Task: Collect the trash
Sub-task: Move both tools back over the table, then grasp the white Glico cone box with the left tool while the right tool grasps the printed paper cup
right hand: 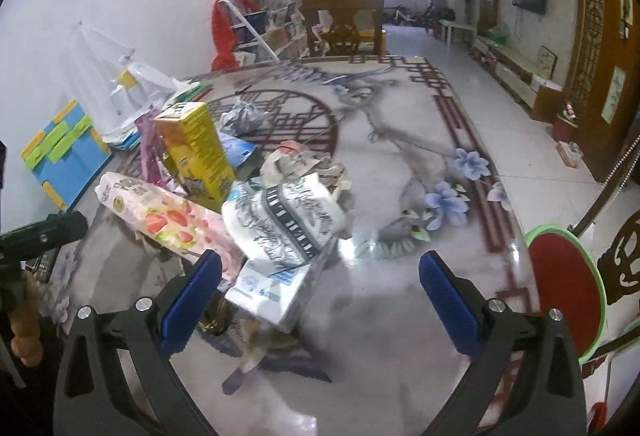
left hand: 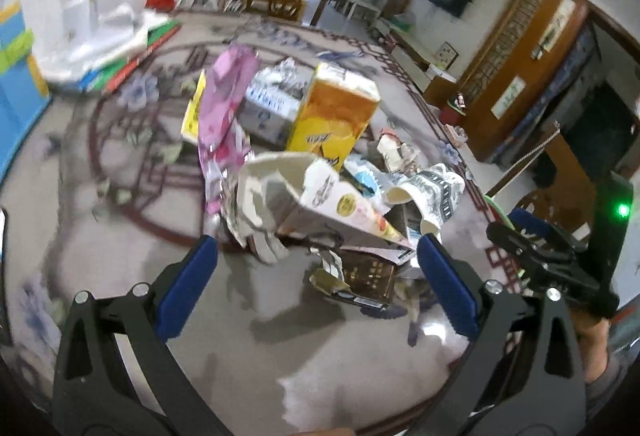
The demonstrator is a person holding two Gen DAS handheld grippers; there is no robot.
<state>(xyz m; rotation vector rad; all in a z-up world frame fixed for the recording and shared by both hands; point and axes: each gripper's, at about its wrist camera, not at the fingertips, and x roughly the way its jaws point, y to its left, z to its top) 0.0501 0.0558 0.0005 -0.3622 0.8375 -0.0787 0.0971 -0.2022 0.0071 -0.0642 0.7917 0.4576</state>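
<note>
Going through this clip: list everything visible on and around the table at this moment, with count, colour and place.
yellow carton: one, yellow-orange, upright at the back of the pile
strawberry carton: one, pink and white, lying at the pile's left
black-and-white paper bag: one, crumpled, on top of the pile's near side
pink wrapper: one, pink, standing left of the yellow carton
dark box: one, brown-black, flat at the pile's near edge
table: one, glossy floral top, under the pile
blue bin: one, blue with yellow-green trim, far left
round chair cushion: one, red with green rim, right of the table
left gripper: black, blue pads, open, empty
right gripper: black, blue pads, open, empty
</note>
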